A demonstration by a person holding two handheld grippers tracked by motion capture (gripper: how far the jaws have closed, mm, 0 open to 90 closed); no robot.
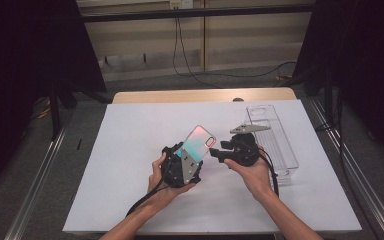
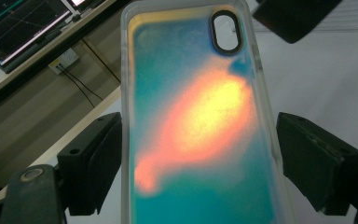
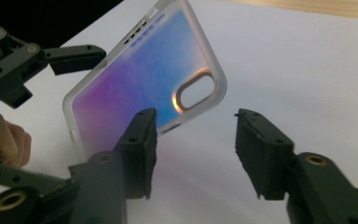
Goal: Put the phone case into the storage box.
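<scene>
While left fingers (image 2: pixel 93 163) clamp the phone case (image 2: pixel 196 121), right fingers (image 3: pixel 265 154) stand apart.

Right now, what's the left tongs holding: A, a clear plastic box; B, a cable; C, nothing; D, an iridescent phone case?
D: the left tongs grip the iridescent phone case by its two long edges, tilted up off the white sheet, with the camera cutout at its far end.

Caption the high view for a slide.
Left gripper holds a phone case up over the white table toward the right gripper.
</scene>
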